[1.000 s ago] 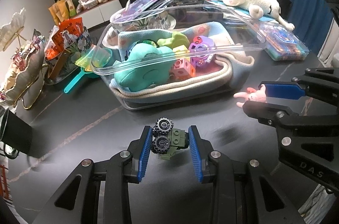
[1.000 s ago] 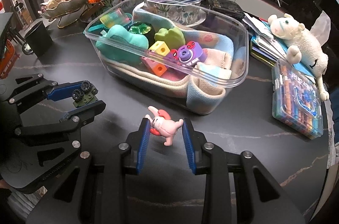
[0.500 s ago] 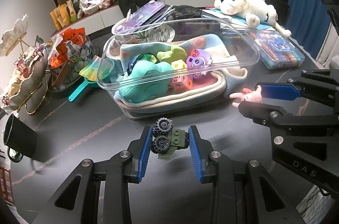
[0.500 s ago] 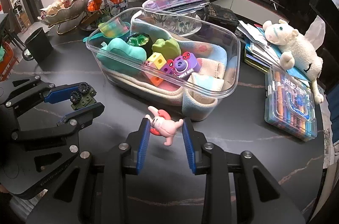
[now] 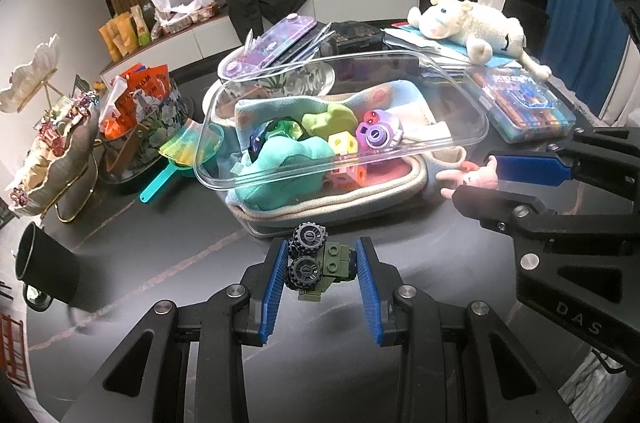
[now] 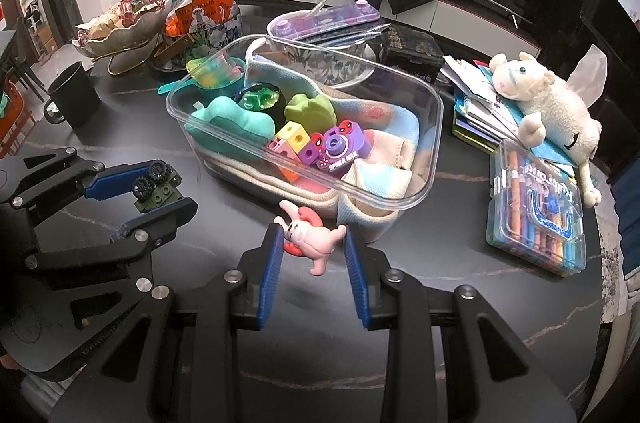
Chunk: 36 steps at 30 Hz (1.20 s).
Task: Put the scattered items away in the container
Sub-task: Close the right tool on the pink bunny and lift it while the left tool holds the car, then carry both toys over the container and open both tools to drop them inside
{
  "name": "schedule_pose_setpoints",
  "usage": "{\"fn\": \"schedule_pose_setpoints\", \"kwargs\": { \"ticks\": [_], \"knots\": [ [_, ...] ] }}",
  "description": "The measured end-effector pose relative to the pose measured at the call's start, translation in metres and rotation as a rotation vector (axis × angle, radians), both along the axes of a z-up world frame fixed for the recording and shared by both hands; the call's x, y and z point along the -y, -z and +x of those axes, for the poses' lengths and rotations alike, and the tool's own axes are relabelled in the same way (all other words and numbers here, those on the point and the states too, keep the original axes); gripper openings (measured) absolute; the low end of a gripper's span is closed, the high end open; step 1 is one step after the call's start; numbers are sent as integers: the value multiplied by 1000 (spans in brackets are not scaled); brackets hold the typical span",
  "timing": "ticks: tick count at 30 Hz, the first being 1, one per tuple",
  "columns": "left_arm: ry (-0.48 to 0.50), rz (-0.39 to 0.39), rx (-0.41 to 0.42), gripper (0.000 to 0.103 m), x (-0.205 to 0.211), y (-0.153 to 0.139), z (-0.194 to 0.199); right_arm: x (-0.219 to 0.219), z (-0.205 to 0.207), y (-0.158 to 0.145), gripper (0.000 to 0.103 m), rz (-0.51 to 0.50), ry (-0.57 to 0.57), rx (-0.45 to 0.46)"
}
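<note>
On the near side of the dark table (image 6: 460, 263), both grippers are loaded. Left gripper (image 5: 322, 269): fingers clamped on a green brick car (image 5: 320, 265), two black wheels against the left pad, car clear of the tabletop. Right gripper (image 6: 313, 243): fingers clamped on a pink rabbit figure (image 6: 310, 233), held sideways, one limb hanging below the pads.

Change over the last second: in both wrist views the clear container (image 6: 424, 179) now sits smaller and further off than it did, and more tabletop shows between it and the fingertips. Both grippers have risen and drawn back a little, with their loads unchanged in the grasp. Judgement: pick is complete for both items; this is the lift before the carry.

Container stands just beyond both grippers, open-topped, lined with a folded cloth (image 6: 400, 127). Already inside: teal plush (image 6: 232, 117), green lump (image 6: 310, 109), coloured cubes (image 6: 296, 139), purple toy camera (image 6: 340, 147). Free space looks best at the near right end, over the cloth.

Next, as I read it: bring each gripper over the rim and let go above the cloth. Risk: the two grippers are close together, and the rim is high.

Not being handled: crayon box (image 6: 536, 207), plush lamb (image 6: 548, 95), black mug (image 6: 74, 95).
</note>
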<state>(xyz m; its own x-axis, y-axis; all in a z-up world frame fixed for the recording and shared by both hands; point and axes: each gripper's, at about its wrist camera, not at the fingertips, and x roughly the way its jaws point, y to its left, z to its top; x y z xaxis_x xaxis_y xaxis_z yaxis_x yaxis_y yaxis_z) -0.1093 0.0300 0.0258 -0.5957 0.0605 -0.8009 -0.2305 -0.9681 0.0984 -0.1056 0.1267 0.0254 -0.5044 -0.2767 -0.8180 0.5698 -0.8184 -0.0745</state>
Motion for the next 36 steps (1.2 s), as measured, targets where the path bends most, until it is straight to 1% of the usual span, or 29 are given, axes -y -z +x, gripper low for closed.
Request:
{"fn": "schedule_pose_setpoints", "kwargs": {
  "ticks": [12,24,36],
  "knots": [
    [-21,-1,-18,32,5,-17,-6,0,-3,-16,28,-8,2,-25],
    [-18,6,-33,32,5,-30,-14,1,-7,-30,28,-23,-2,-45],
    [-14,0,-52,32,0,-42,-30,3,-22,-40,28,-40,-1,-60]
  ]
}}
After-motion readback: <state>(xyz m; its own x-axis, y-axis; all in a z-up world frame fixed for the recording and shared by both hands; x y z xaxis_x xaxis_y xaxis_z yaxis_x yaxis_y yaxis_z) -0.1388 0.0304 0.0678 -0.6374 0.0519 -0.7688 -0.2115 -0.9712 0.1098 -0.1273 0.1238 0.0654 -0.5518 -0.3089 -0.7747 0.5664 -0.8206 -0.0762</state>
